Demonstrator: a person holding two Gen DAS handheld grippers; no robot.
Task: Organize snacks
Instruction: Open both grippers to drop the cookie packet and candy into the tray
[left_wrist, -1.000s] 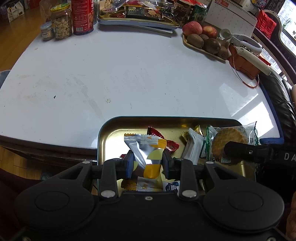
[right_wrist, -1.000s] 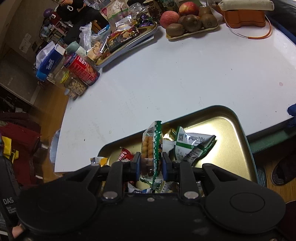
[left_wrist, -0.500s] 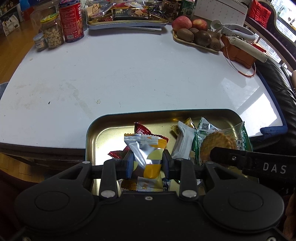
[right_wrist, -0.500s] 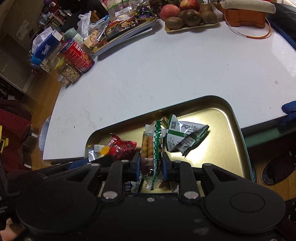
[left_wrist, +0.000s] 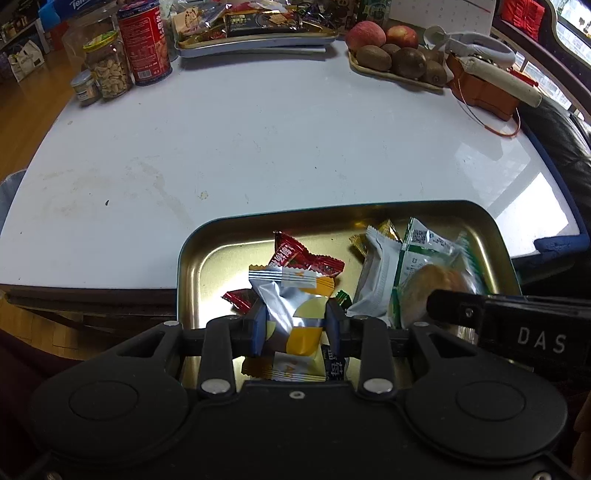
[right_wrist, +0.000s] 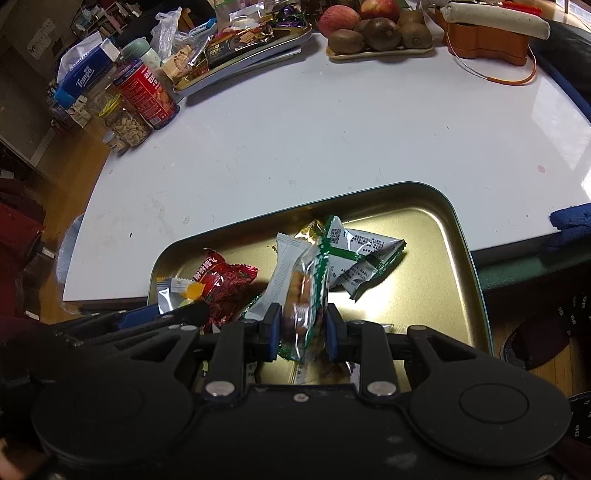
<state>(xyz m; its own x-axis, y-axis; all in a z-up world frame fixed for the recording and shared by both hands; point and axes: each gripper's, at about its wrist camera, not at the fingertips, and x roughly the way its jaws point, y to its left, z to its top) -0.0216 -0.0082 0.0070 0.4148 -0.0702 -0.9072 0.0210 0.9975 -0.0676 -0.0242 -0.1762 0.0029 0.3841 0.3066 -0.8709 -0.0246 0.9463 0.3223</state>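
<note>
A gold metal tray (left_wrist: 207, 258) (right_wrist: 436, 295) sits at the near edge of the white table and holds several wrapped snacks. My left gripper (left_wrist: 295, 326) is shut on a silver-and-yellow snack packet (left_wrist: 291, 299), held over the tray's near left part. My right gripper (right_wrist: 301, 332) is shut on a clear green-edged cookie packet (right_wrist: 308, 291), held edge-up over the tray's middle. A red packet (left_wrist: 303, 258) (right_wrist: 225, 280), a white packet (left_wrist: 376, 273) and a green-and-white packet (right_wrist: 365, 258) lie in the tray. The right gripper's arm shows in the left wrist view (left_wrist: 517, 325).
At the table's far side stand a second tray of snacks (left_wrist: 258, 33), a fruit tray with apples and kiwis (left_wrist: 399, 59), a red can (left_wrist: 146, 40), a peanut jar (left_wrist: 109, 70) and an orange box (left_wrist: 484, 88). A blue cloth (right_wrist: 570, 218) hangs at the right edge.
Both grippers have drawn back towards the near edge and lower over the tray, each still holding its packet. More of the tray and table shows in both views.
</note>
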